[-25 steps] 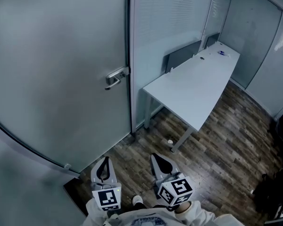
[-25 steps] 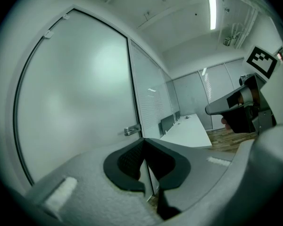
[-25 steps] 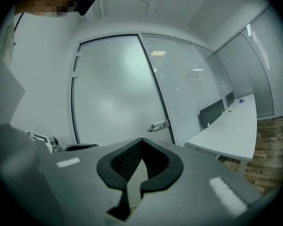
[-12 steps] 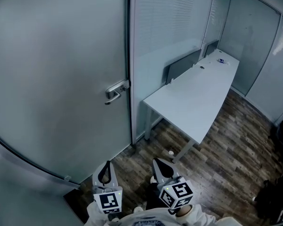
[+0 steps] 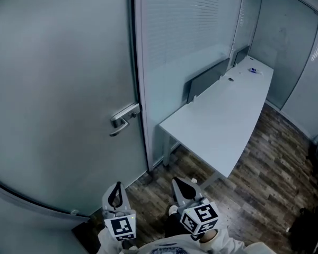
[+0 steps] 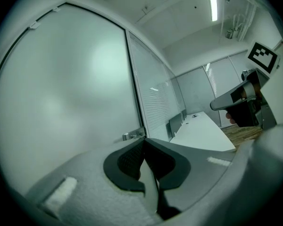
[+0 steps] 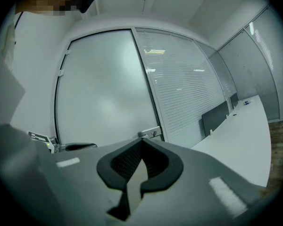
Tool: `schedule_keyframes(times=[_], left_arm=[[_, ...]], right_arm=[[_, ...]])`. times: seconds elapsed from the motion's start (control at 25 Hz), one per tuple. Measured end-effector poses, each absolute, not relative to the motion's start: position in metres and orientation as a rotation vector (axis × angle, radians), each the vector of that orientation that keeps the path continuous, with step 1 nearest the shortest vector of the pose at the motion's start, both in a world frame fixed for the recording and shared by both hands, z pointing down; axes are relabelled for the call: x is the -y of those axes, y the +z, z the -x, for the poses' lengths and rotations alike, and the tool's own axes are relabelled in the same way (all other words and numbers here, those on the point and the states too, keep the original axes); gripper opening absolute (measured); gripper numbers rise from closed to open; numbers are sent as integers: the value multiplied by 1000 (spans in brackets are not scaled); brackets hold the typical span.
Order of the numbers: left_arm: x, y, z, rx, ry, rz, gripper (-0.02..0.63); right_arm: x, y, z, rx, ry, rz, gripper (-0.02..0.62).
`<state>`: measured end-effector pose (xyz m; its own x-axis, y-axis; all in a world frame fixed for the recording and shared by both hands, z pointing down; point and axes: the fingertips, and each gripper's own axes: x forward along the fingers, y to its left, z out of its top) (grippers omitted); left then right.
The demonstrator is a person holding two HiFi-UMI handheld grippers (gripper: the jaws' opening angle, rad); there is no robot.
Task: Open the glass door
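A frosted glass door [image 5: 58, 89] fills the left of the head view and stands closed against its dark frame. Its metal lever handle [image 5: 122, 119] sits at the door's right edge, also seen as the handle [image 6: 133, 135] in the left gripper view and the handle [image 7: 149, 133] in the right gripper view. My left gripper [image 5: 115, 191] and right gripper [image 5: 183, 185] are low at the bottom of the head view, both short of the door and pointing toward it. Both have their jaws shut with nothing between them.
A long white desk [image 5: 222, 118] with a dark partition panel [image 5: 206, 78] runs along the frosted glass wall [image 5: 180, 41] right of the door. The floor [image 5: 270, 163] is dark wood planks. A person's shoe [image 5: 173, 210] shows between the grippers.
The view has moved closer to the door. The handle has shifted left and down in the head view; both grippers stay shut at the bottom of the picture.
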<state>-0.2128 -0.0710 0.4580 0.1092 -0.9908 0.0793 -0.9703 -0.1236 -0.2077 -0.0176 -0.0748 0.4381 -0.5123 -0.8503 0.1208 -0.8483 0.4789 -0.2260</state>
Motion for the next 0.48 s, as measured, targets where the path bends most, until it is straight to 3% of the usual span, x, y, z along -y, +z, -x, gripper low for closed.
schedule_keyframes(times=[0.48], left_arm=[[167,466,201,-2124,-406,2164,5]], right_arm=[[194,450,13,-2797,-497,1398,3]])
